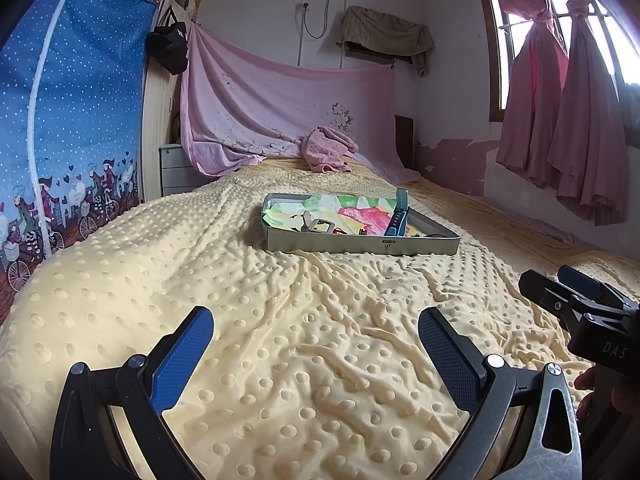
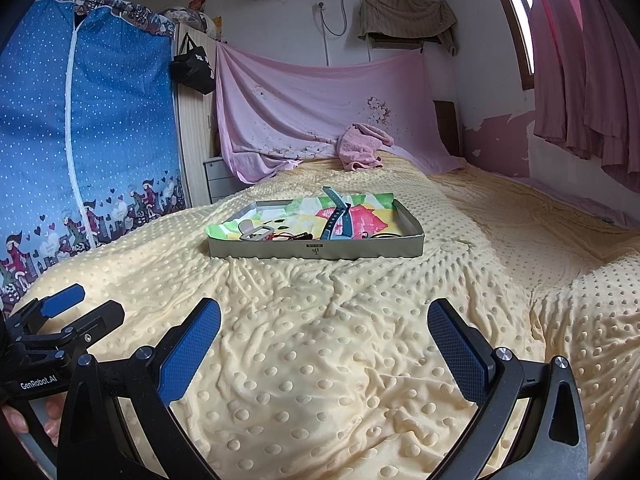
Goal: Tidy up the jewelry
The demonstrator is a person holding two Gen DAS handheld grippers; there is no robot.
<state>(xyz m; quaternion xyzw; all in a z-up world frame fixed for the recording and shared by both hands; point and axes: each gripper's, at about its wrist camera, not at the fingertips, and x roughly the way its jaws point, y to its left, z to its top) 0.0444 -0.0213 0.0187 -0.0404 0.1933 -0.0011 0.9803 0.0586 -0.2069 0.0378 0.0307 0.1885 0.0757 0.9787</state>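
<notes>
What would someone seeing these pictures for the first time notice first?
Probably the metal tray in the middle of the bumpy yellow blanket, lined with bright cloth and holding a teal watch and small trinkets. Then the two open grippers, left and right, low in the foreground and holding nothing. Behind, a pink sheet drapes the wall, with a blue dotted wardrobe to the left.
</notes>
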